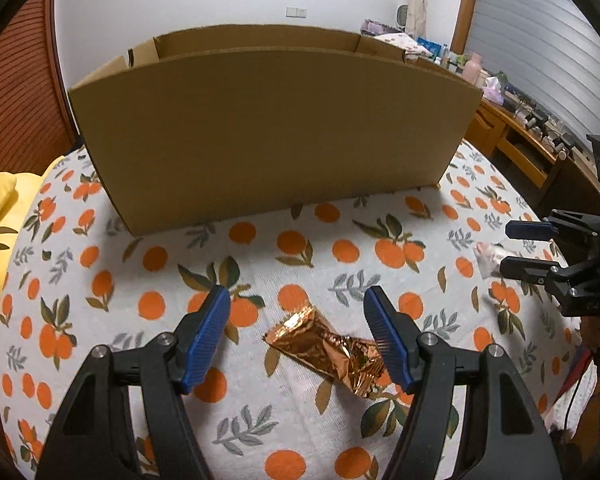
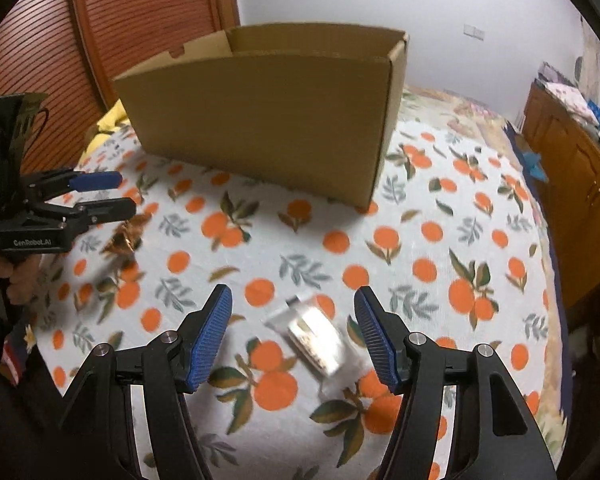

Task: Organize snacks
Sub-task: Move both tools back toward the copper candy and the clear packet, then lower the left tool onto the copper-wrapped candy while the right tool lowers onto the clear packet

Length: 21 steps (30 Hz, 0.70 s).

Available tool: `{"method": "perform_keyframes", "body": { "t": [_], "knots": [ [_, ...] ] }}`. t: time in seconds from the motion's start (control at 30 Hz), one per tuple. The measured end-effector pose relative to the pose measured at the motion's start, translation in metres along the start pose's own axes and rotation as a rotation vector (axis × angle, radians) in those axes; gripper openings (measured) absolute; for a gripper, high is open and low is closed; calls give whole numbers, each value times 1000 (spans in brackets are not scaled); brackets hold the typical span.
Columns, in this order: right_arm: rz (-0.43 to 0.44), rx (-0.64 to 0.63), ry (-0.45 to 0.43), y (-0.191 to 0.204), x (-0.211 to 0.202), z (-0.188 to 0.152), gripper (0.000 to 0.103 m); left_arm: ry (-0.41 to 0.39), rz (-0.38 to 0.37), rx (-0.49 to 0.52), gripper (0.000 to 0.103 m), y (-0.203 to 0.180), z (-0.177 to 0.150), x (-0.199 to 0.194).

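An open cardboard box (image 1: 268, 128) stands on the orange-print cloth; it also shows in the right wrist view (image 2: 268, 120). A copper foil snack packet (image 1: 328, 350) lies on the cloth between the fingers of my open left gripper (image 1: 296, 300), nearer the right finger. A clear, whitish snack packet (image 2: 314, 334) lies between the fingers of my open right gripper (image 2: 294, 300). The right gripper (image 1: 508, 248) appears at the right edge of the left wrist view, over that packet (image 1: 487, 258). The left gripper (image 2: 126, 192) appears at the left of the right wrist view, above the foil packet (image 2: 124, 238).
The orange-print cloth (image 1: 260, 264) covers a rounded surface. A yellow cloth (image 1: 0, 216) lies at its left edge. A wooden desk with clutter (image 1: 532, 136) stands to the right, and a wooden cabinet (image 2: 580, 168) beyond the cloth's right edge.
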State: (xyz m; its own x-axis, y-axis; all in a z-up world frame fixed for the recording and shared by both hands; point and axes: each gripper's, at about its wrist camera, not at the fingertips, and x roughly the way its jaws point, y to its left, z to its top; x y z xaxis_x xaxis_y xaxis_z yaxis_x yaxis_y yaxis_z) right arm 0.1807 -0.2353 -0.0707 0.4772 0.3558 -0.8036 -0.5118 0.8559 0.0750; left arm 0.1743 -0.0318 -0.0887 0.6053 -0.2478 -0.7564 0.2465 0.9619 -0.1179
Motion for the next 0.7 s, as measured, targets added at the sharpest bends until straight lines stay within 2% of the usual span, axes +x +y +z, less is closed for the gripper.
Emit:
{"method": "perform_keyframes", "body": {
  "t": [0.37, 0.57, 0.7],
  "knots": [
    [-17, -6, 47, -9, 14, -15, 52, 36, 3, 6, 70, 2, -18, 3],
    [-65, -2, 35, -9, 17, -16, 52, 38, 19, 3, 70, 9, -20, 1],
    [-65, -6, 21, -9, 17, -18, 54, 40, 26, 11, 70, 9, -19, 2]
  ]
}}
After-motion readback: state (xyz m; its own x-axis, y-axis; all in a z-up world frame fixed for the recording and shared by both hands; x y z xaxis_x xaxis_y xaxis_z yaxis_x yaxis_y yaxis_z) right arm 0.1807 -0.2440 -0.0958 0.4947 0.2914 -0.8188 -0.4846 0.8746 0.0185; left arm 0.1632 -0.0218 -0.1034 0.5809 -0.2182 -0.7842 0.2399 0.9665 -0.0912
